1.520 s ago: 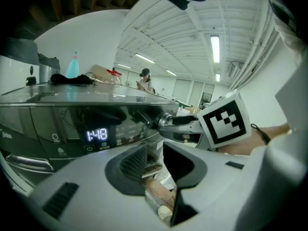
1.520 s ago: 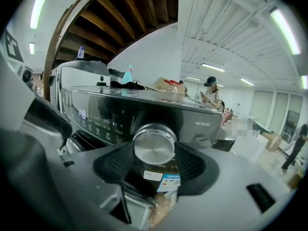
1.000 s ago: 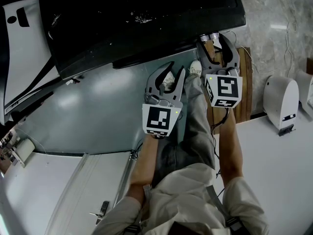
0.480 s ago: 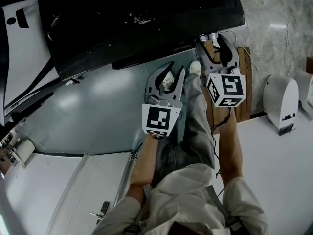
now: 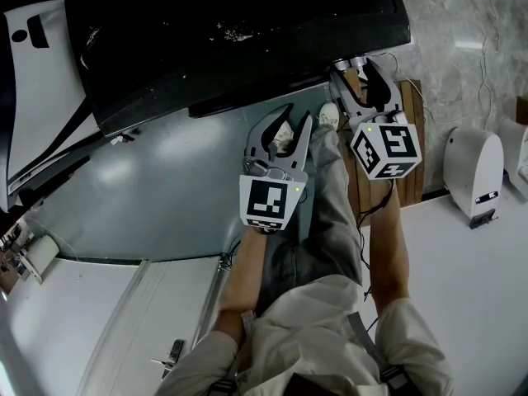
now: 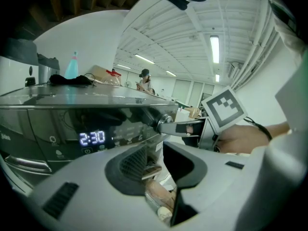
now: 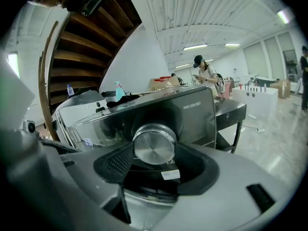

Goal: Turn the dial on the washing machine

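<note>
The washing machine (image 5: 239,31) shows as a dark top at the head view's upper half. Its round silver dial (image 7: 154,143) sits on the front panel between the jaws of my right gripper (image 7: 155,154), which is shut on the dial. From above, the dial (image 5: 355,61) peeks out at the tips of the right gripper (image 5: 360,73). My left gripper (image 5: 290,132) hangs to the left of it, open and holding nothing. In the left gripper view, the left gripper (image 6: 161,155) faces the panel's lit display (image 6: 92,138), with the dial (image 6: 166,120) up to the right.
A white washer (image 5: 37,81) stands at the left, a white device (image 5: 474,172) at the right on the pale floor. A wooden board (image 5: 411,139) lies under the right gripper. A blue spray bottle (image 6: 72,67) and dark cloth rest on the machine. A person (image 7: 206,76) stands far off.
The right gripper has rolled clockwise on the dial, its marker cube tilting and shifting right. The left gripper has stayed put.
</note>
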`<control>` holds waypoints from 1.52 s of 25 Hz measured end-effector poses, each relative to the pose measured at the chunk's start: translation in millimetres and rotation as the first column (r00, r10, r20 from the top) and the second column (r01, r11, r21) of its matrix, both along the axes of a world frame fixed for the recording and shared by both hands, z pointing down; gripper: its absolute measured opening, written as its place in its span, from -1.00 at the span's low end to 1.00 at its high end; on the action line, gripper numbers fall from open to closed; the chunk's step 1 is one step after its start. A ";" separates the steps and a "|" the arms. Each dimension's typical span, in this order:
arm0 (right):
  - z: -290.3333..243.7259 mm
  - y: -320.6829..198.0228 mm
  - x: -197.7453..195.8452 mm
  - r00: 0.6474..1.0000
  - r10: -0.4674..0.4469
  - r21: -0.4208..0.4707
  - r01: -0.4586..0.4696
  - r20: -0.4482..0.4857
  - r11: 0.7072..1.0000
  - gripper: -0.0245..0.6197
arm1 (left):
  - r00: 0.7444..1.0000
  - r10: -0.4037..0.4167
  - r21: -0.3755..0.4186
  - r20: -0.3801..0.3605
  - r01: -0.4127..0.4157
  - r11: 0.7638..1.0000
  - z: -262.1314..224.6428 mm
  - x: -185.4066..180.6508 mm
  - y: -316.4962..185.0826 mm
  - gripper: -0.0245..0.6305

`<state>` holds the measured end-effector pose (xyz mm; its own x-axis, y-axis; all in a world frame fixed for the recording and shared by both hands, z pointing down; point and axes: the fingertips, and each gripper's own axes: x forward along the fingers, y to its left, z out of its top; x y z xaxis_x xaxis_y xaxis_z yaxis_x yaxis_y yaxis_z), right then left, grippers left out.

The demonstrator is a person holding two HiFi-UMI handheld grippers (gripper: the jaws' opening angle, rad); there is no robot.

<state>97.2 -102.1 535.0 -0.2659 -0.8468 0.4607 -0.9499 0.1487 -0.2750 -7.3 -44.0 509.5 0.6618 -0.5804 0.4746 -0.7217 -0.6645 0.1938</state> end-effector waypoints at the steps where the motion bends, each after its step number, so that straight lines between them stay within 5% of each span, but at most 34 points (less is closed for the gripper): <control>1: 0.1 0.0 0.0 1.000 0.001 -0.001 -0.001 0.010 1.000 -0.08 | 1.000 0.000 0.000 0.000 0.000 1.000 -0.1 0.1 0.0 -0.59; 23: 1.5 -0.4 1.8 0.981 0.029 -0.033 -0.023 0.194 0.999 -0.08 | 1.000 0.005 0.012 0.001 -0.005 1.000 -6.1 1.1 -1.5 -0.59; 38: 2.8 0.4 0.8 0.985 0.028 -0.040 -0.022 0.169 0.999 -0.06 | 1.000 0.008 0.028 0.004 -0.008 1.000 -15.3 1.8 -5.4 -0.59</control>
<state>98.0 -101.7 537.8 -0.3219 -0.8371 0.4423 -0.8922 0.1120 -0.4374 -5.4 -49.4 494.2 0.6650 -0.5877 0.4609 -0.7168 -0.6756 0.1727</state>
